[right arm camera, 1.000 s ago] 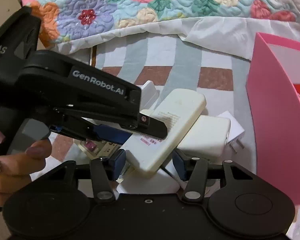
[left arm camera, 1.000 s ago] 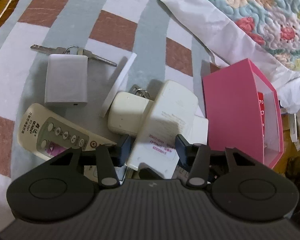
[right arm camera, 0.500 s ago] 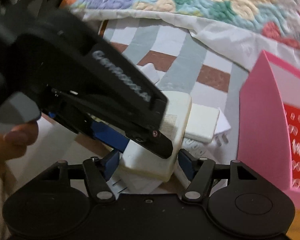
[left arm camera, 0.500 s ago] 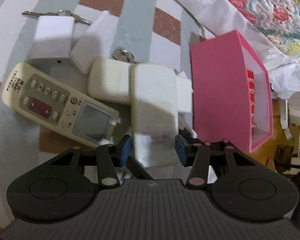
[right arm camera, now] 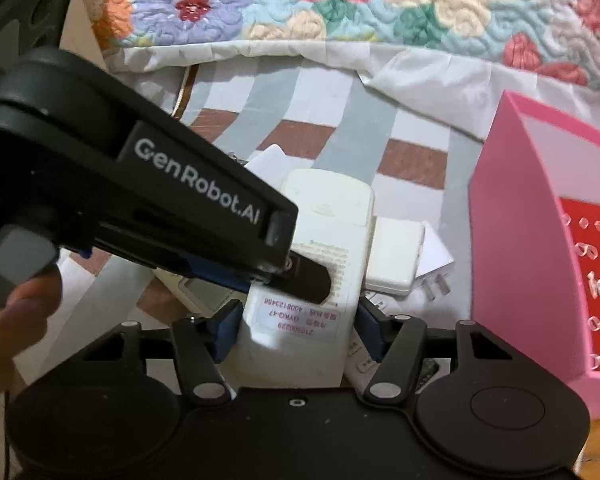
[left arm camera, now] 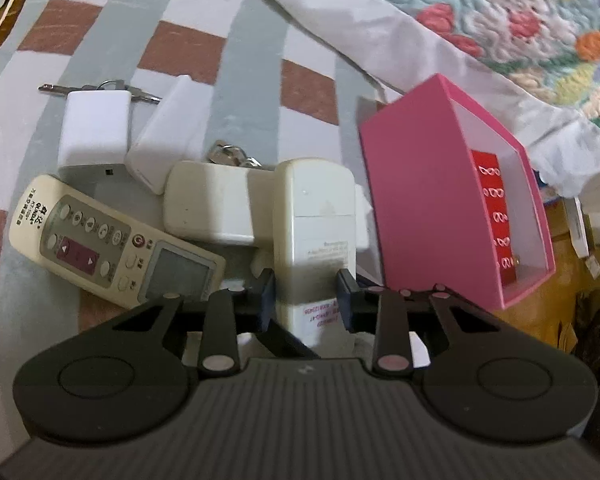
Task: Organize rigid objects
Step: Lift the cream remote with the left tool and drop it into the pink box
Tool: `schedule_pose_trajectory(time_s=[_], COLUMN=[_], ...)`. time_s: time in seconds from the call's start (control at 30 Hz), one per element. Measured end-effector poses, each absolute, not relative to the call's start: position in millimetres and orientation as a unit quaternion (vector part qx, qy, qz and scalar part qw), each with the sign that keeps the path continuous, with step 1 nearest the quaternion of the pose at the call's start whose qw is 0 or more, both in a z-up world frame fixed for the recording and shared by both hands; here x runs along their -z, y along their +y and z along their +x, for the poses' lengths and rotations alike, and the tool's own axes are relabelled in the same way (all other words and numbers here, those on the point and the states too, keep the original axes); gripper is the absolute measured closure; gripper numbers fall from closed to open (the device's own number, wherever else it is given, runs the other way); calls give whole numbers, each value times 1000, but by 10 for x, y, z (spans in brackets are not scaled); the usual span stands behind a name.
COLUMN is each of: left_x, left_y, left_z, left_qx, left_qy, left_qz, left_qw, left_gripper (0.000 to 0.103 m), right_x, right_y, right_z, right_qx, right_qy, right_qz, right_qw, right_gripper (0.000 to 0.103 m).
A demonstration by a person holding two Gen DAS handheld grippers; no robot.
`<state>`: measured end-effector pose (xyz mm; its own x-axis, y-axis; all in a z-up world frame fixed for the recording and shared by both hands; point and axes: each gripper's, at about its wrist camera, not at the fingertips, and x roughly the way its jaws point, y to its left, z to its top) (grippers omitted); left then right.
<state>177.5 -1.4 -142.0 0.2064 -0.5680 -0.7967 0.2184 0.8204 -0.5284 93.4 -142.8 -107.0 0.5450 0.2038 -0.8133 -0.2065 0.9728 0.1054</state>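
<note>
A cream remote lies face down, label up (left arm camera: 314, 220), also in the right wrist view (right arm camera: 324, 240). My left gripper (left arm camera: 306, 298) is shut on its near end. My right gripper (right arm camera: 296, 328) straddles the same end, its blue pads (right arm camera: 226, 330) beside the remote's sides with small gaps. A pink box (left arm camera: 452, 200) stands open just right of the remote, with a red card inside (right arm camera: 596, 280). A second remote, buttons up (left arm camera: 112, 240), lies to the left.
White chargers (left arm camera: 94, 128) (left arm camera: 208, 200) (right arm camera: 396, 256) and keys (left arm camera: 100, 88) lie on the striped cloth (left arm camera: 220, 40). A floral quilt (right arm camera: 340, 0) borders the far side. The left gripper's body (right arm camera: 140, 200) crosses the right wrist view.
The left gripper has squared up and closed on the cream remote's near end. The remote now lies straight. The right gripper has stayed around the same end.
</note>
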Motion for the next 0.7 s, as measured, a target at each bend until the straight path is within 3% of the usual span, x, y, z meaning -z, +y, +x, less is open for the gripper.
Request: schedule_pose_trajectory(time_s=[0.7], left_x=[251], left_y=[-341], left_z=[1210], left_qx=[358], left_qy=[491], left_qz=[-109], left_qw=[787], left_gripper=[75], right_x=[43], right_y=[-1876], right_z=[390], right_qx=[-135], right_qy=[390], right_qz=[22], right_qw=[911], right_gripper=[38])
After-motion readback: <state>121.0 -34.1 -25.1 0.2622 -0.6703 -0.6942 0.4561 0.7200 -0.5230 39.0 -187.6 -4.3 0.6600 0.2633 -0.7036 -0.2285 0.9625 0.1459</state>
